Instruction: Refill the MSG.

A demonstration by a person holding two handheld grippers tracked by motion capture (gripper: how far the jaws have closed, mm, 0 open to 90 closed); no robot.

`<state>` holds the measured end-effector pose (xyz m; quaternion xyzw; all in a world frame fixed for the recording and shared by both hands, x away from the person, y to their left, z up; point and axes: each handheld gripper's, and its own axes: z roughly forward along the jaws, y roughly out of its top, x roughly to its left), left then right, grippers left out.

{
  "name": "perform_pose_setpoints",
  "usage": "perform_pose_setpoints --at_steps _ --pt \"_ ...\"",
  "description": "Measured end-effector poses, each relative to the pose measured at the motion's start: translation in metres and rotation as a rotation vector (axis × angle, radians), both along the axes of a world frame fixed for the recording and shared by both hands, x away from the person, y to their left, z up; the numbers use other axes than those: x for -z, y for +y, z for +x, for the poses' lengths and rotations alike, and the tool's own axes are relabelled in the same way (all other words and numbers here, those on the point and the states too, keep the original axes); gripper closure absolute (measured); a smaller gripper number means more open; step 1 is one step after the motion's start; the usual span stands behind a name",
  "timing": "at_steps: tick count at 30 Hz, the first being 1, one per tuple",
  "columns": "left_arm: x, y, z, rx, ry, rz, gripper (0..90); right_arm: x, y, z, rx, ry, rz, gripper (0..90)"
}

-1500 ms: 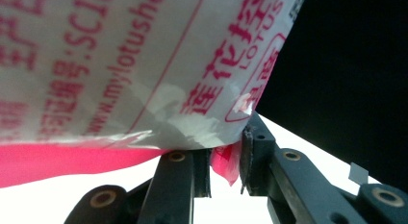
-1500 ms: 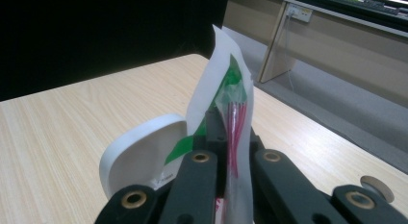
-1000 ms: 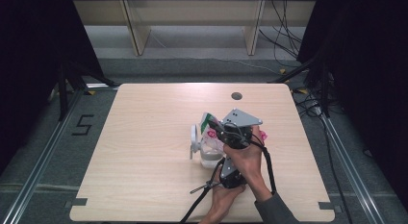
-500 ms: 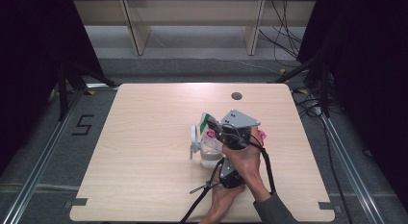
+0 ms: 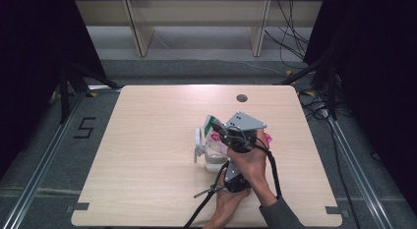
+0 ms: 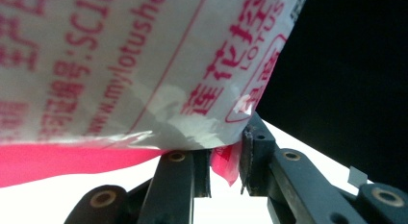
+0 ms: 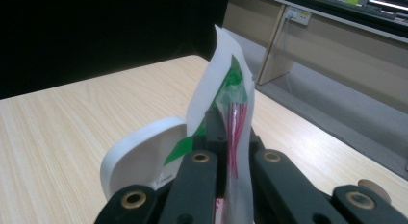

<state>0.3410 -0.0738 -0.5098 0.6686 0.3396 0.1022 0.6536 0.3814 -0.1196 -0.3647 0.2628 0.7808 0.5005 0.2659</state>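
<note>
A soft pack of wipes (image 5: 212, 154), white with pink print, lies right of the table's middle, its white round lid (image 5: 198, 142) flipped open to the left. My right gripper (image 5: 219, 129), under its grey plate, is shut on the pack's white-and-green flap (image 7: 226, 84) and holds it upright, with the lid (image 7: 144, 159) just behind. My left gripper (image 5: 227, 166) comes from below and is shut on the pack's pink sealed edge (image 6: 225, 162). The printed pack wall (image 6: 144, 65) looms just above those jaws. The person's right hand covers part of the left gripper in the high view.
The wooden table (image 5: 147, 140) has a round cable hole (image 5: 241, 98) near its far edge. Black cables (image 5: 206, 202) trail from the grippers toward the near edge. Wooden shelf legs (image 5: 137, 32) stand beyond the table, and metal rails (image 5: 44, 155) run along the floor.
</note>
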Motion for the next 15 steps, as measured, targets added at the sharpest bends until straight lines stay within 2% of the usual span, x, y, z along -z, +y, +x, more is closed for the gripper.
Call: perform_pose_setpoints --at_steps 4,5,6,8,11,13,15 --pt "0.0009 0.0003 0.0007 0.004 0.005 0.001 76.4 0.0022 0.0014 0.0013 0.013 -0.006 0.003 90.0" --pt "0.0012 0.0010 0.0012 0.003 -0.006 0.024 76.4 0.0028 0.0015 0.0016 0.010 -0.003 0.002 89.9" --pt "0.0007 0.0015 0.0007 0.006 -0.005 0.028 76.4 0.0024 0.0015 0.0015 0.005 0.002 -0.002 89.9" --pt "0.0004 -0.0001 0.0002 -0.001 0.003 0.000 76.4 0.0022 0.0020 0.0014 0.009 -0.006 0.002 89.9" --pt "0.0004 -0.0001 -0.0002 0.002 0.001 0.003 76.3 0.0023 0.0018 0.0016 0.012 -0.002 -0.003 89.9" --pt "0.0011 0.0017 0.0007 0.006 -0.010 0.040 76.3 0.0023 0.0012 0.0020 0.006 0.005 -0.005 89.9" --pt "0.0003 -0.0004 -0.0004 0.000 0.001 -0.001 76.3 0.0011 0.0007 0.0009 0.008 0.016 -0.001 89.9"
